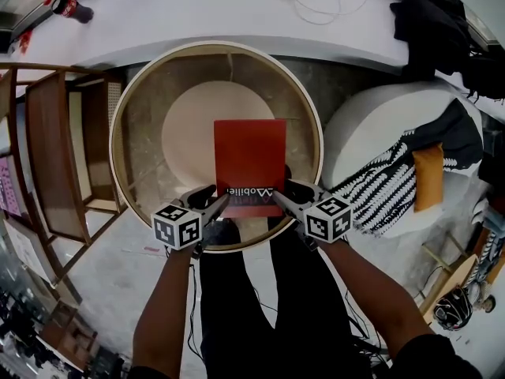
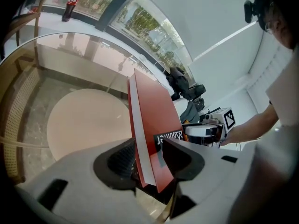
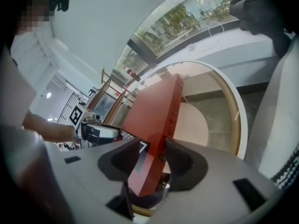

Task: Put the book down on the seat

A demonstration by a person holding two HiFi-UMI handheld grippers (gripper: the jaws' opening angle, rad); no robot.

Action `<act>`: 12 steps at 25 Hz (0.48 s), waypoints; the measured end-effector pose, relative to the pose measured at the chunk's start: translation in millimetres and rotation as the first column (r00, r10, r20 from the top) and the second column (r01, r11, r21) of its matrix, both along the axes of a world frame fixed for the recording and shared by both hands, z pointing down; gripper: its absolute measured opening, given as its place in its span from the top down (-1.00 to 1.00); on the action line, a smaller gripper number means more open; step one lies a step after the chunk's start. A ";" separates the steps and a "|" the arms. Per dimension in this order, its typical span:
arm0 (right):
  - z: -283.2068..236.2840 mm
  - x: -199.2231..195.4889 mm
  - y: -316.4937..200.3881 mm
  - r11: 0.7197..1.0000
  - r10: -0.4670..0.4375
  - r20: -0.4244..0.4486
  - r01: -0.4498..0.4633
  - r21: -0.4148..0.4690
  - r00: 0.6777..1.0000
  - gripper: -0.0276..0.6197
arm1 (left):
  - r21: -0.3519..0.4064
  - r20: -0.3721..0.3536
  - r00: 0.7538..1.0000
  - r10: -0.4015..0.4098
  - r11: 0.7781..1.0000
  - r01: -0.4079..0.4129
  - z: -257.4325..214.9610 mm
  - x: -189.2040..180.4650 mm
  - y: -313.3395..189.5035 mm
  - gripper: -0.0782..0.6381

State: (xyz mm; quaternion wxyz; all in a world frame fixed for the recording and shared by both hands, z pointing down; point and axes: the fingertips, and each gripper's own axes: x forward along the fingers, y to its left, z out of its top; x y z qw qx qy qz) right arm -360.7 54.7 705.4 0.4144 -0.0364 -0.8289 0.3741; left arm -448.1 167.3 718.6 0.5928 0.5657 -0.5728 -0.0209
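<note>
A red book [image 1: 249, 164] with a black label at its near edge is held flat above a round glass-topped table [image 1: 142, 117]. My left gripper [image 1: 215, 204] is shut on the book's near left corner, and my right gripper [image 1: 282, 200] is shut on its near right corner. In the left gripper view the book [image 2: 152, 125] stands between the jaws with its white page edge showing. The right gripper view shows the book's spine [image 3: 159, 125] clamped between the jaws. A white round seat [image 1: 371, 129] lies to the right.
Striped cloth and an orange cushion [image 1: 428, 176] lie on the white seat. Wooden shelving [image 1: 55, 156] stands at the left. A cola bottle [image 1: 71, 9] and a cable [image 1: 316, 6] rest on the white ledge behind. Dark clothing [image 1: 434, 14] is piled at the back right.
</note>
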 end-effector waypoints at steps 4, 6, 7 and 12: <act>3.1 2.3 2.4 1.000 -0.001 -0.012 0.001 0.003 1.000 0.38 | -0.008 0.002 0.999 0.035 0.999 -0.035 0.8 7.1 -1.2 0.31; 4.7 3.5 3.1 1.000 0.002 -0.016 -0.002 0.004 1.000 0.38 | -0.011 0.003 1.000 0.031 0.999 -0.031 1.4 7.9 -1.7 0.31; 5.4 3.9 3.1 1.000 0.005 -0.017 -0.005 0.003 1.000 0.38 | -0.011 0.002 1.000 0.027 1.000 -0.027 1.7 7.8 -1.7 0.31; 5.8 4.1 2.6 1.000 0.012 -0.013 -0.012 0.000 1.000 0.40 | -0.012 0.007 1.000 0.025 1.000 -0.025 1.6 7.6 -1.8 0.31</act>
